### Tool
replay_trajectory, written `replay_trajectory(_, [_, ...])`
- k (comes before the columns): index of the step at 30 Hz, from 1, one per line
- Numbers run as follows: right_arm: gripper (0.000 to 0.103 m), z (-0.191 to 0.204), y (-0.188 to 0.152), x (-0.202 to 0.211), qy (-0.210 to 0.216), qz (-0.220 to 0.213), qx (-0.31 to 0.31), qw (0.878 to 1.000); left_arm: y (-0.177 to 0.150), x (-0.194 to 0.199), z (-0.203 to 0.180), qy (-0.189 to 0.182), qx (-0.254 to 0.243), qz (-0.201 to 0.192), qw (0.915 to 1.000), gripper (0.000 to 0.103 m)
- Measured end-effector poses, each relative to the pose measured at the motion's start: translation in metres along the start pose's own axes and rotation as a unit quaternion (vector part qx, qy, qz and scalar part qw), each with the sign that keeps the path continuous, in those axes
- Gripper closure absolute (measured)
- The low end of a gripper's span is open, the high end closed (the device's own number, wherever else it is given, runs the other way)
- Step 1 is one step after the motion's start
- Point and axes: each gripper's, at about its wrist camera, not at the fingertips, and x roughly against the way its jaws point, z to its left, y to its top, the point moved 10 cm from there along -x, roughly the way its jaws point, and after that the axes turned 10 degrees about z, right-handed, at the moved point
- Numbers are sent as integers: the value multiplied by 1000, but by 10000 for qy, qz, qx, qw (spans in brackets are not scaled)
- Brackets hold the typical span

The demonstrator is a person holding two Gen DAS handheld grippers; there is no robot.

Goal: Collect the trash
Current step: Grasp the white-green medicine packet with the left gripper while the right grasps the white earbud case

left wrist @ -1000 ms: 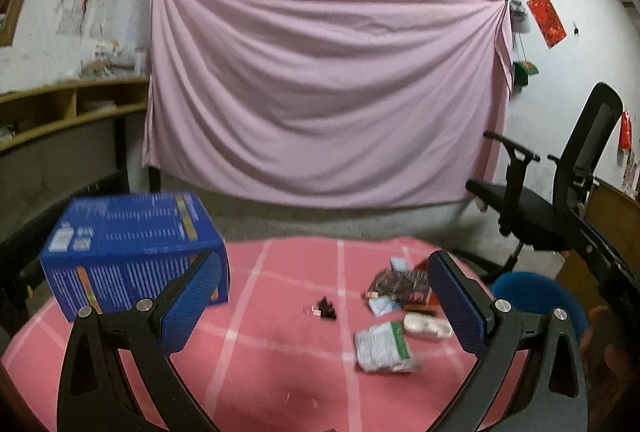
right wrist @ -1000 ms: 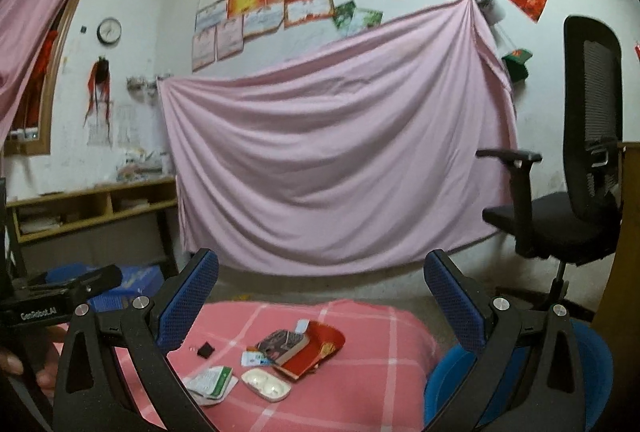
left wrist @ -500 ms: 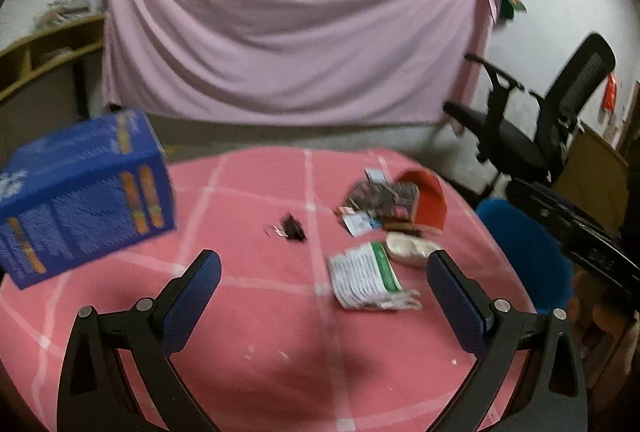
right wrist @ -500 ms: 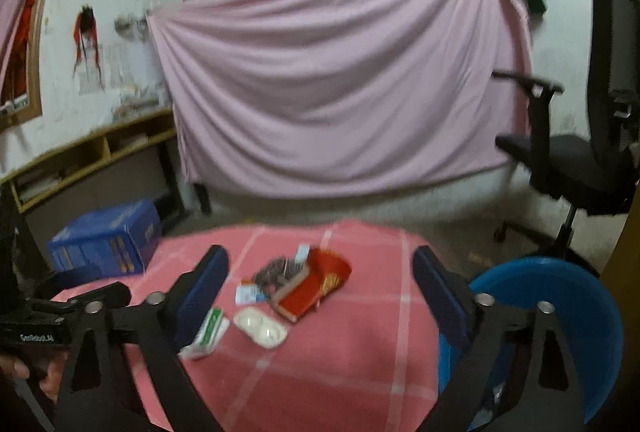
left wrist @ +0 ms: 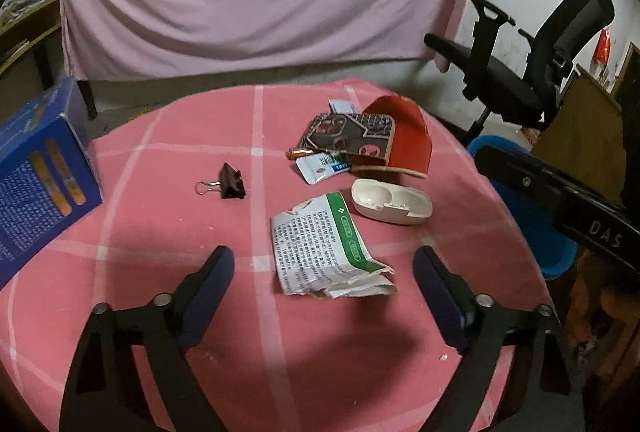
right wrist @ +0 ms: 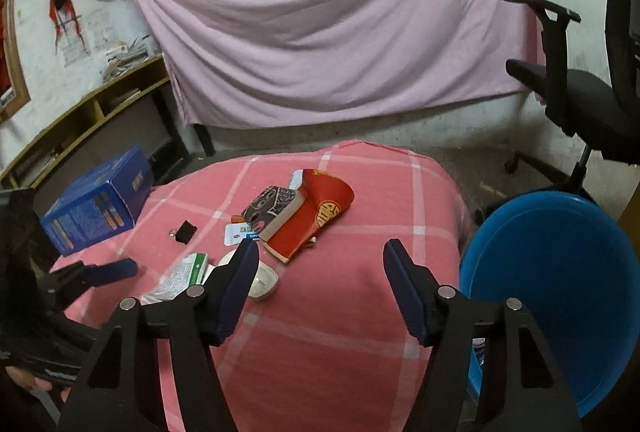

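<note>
- Your left hand-held gripper (left wrist: 324, 268) hangs over the pink checked tabletop (left wrist: 160, 232), jaws apart but just been closing in, nothing pressed between the pads; the torn white-and-green paper packet (left wrist: 324, 248) lies flat on the cloth in the gap
- Your right hand-held gripper (right wrist: 320, 264) is also apart, jaws just been narrowing, only bare cloth between them
- Rest of the trash sits mid-table: white plastic clamshell tray (left wrist: 392, 202) just right of the packet, red paper carton (left wrist: 408, 140) with a patterned booklet (left wrist: 348, 132) on it, a small blue-and-white sachet (left wrist: 322, 166) beside those
- Black binder clip (left wrist: 230, 182) lies apart to the left, blue cardboard box (left wrist: 36, 176) at the left edge
- Round blue plastic bin (right wrist: 560, 284) stands just off the table's right side
</note>
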Motion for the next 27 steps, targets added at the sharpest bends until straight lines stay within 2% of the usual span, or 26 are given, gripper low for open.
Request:
replay_trajectory(2, [41, -1, 0, -2, 30, 62, -51, 10000, 1, -5, 2, 0, 53, 109, 9999, 26])
replay_trajectory(4, [41, -1, -1, -6, 56, 147, -70, 9999, 2, -9, 6, 26, 102, 211, 9997, 37])
replay_trajectory(5, [41, -1, -1, -8, 65, 189, -75, 9998, 2, -9, 7, 47, 106, 221, 9997, 39])
replay_trajectory(7, [41, -1, -2, -12, 97, 291, -82, 9995, 1, -8, 13, 137, 97, 243, 9996, 51])
replay_trajectory(9, [41, -1, -4, -16, 145, 406, -90, 9990, 0, -5, 19, 146, 95, 242, 9996, 58])
replay_trajectory(12, [41, 2, -7, -21, 237, 560, -79, 9981, -4, 0, 26, 7, 201, 226, 9995, 58])
replay_trajectory(16, [41, 13, -11, -33, 387, 817, 32, 9959, -10, 11, 39, 18, 309, 172, 9994, 58])
replay_trajectory(23, [41, 38, -17, -52, 395, 1155, 447, 9915, -19, 23, 60, 31, 550, 146, 9984, 58])
replay_trajectory(27, [41, 47, -17, -64, 217, 1272, 708, 9891, -20, 25, 62, -64, 516, 195, 9985, 58])
